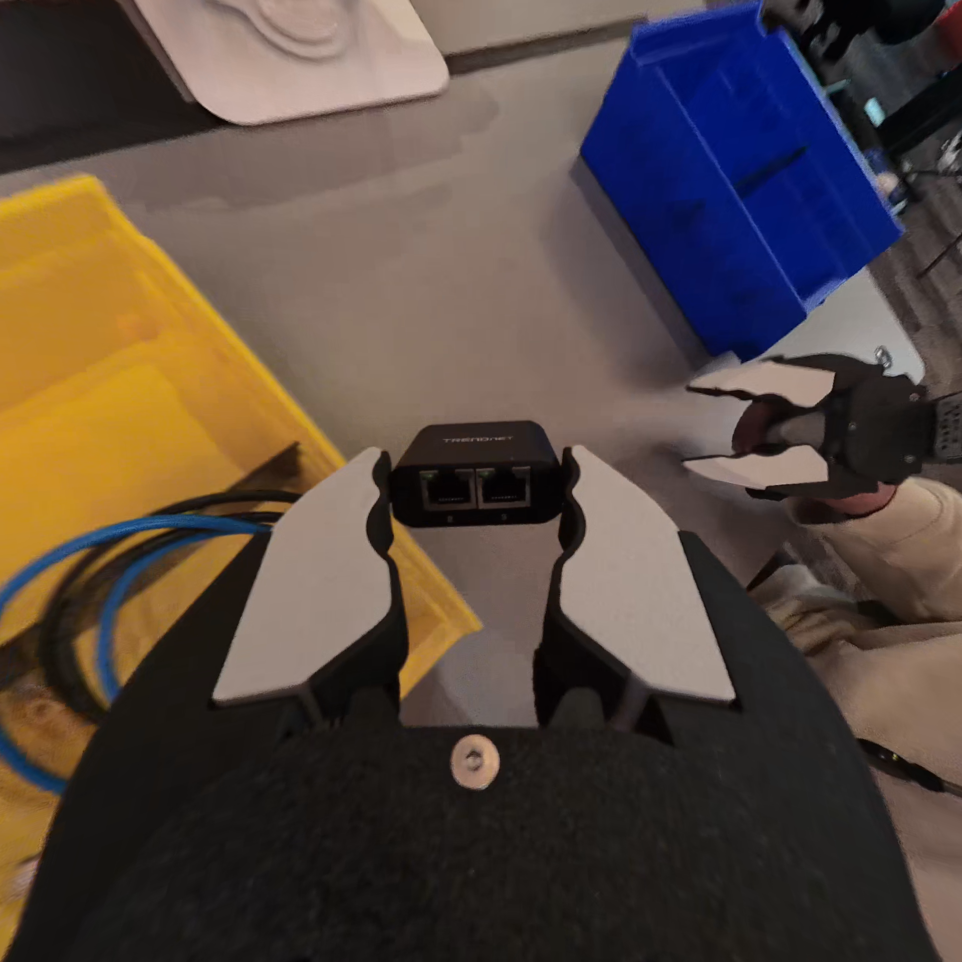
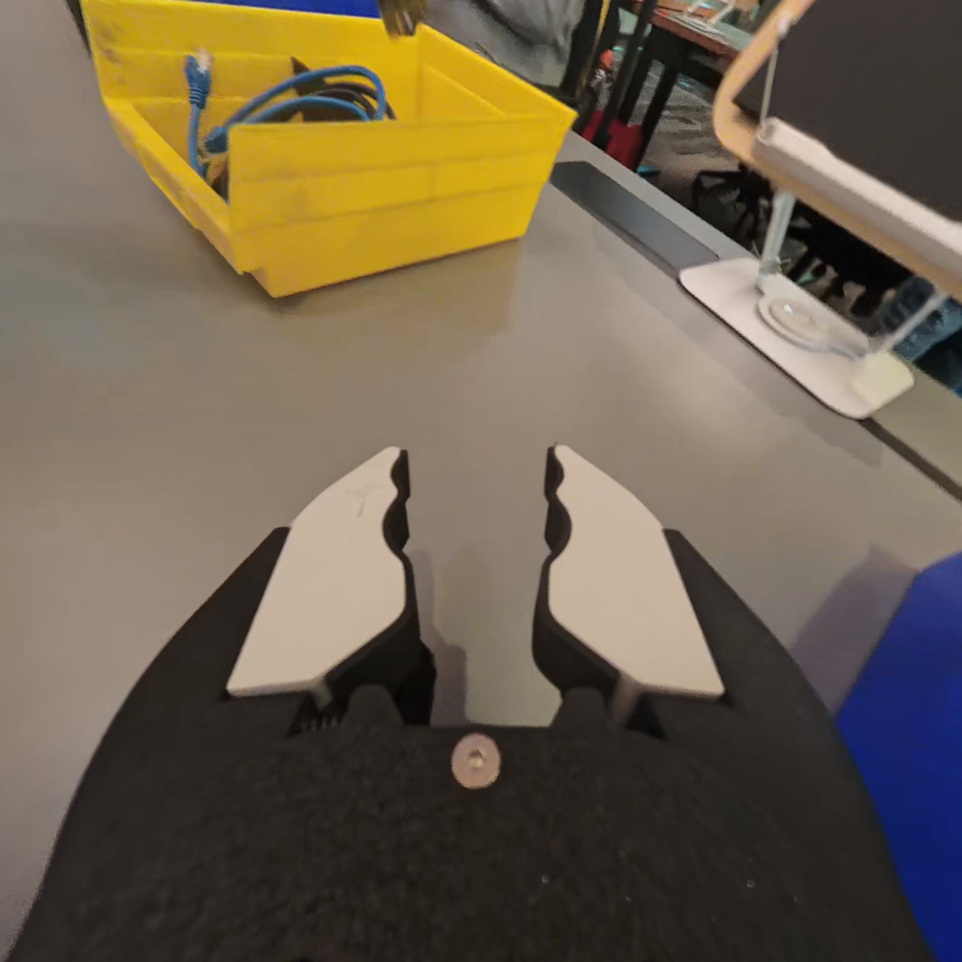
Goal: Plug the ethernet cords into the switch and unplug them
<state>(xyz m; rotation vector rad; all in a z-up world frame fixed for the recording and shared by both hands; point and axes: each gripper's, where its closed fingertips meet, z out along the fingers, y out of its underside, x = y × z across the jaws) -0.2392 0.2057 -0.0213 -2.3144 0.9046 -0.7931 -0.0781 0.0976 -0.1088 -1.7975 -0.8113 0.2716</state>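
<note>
1. A grey table (image 2: 364,395) fills both views.
2. A yellow bin (image 2: 385,208) sits on it, and a blue bin (image 1: 739,198) stands well apart.
3. Coiled blue ethernet cords (image 2: 291,99) lie inside the yellow bin, unplugged.
4. The left gripper (image 1: 475,479) is clamped on a small black switch (image 1: 475,458), held above the table, its two ports empty and facing the camera.
5. The right gripper (image 2: 478,468) hovers over bare table, fingers apart and holding nothing.
</note>
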